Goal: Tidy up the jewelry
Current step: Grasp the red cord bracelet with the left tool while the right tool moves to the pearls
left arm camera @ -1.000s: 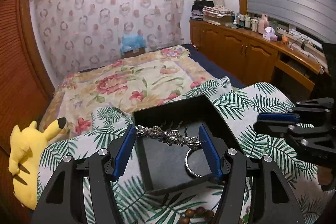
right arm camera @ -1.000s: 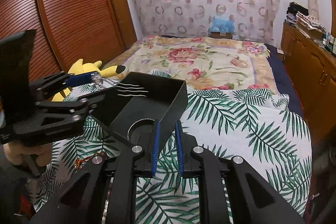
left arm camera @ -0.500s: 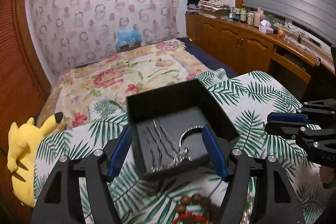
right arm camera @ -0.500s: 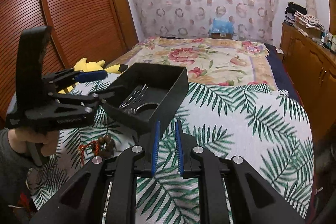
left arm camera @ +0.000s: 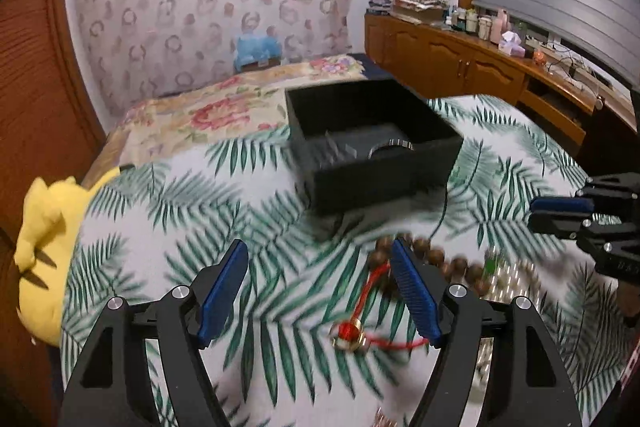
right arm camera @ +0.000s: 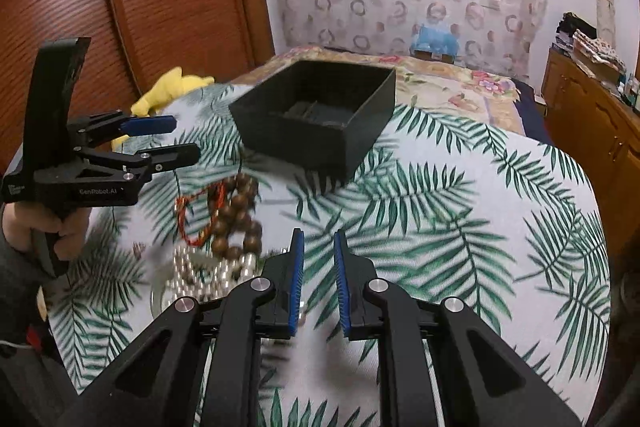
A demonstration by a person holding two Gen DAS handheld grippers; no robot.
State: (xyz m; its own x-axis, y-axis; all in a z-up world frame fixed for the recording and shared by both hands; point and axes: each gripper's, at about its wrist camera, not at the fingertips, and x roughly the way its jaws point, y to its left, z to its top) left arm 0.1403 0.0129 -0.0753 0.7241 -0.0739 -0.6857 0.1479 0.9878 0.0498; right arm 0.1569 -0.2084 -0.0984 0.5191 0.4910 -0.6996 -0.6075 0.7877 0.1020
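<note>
A black open box (left arm camera: 372,143) (right arm camera: 320,115) sits on the palm-leaf cloth, holding a silver bangle (left arm camera: 390,148) and hair pins. My left gripper (left arm camera: 320,263) (right arm camera: 176,139) is open and empty, pulled back from the box over the cloth. A brown wooden bead bracelet (left arm camera: 436,259) (right arm camera: 238,219) with a red cord and gold charm (left arm camera: 352,333) lies by its right finger. A pearl strand (right arm camera: 208,273) lies beside the beads. My right gripper (right arm camera: 318,263) (left arm camera: 560,213) is empty, jaws a narrow gap apart.
A yellow plush toy (left arm camera: 44,243) (right arm camera: 172,89) lies at the table's left edge. Behind the table is a bed with a floral cover (left arm camera: 208,107). Wooden cabinets (left arm camera: 460,67) run along the right wall, a wooden wardrobe (right arm camera: 120,7) on the left.
My left gripper let go of the silver hair comb into the box, then drew back and left. The beads and pearls came into view. The right gripper drew back slightly.
</note>
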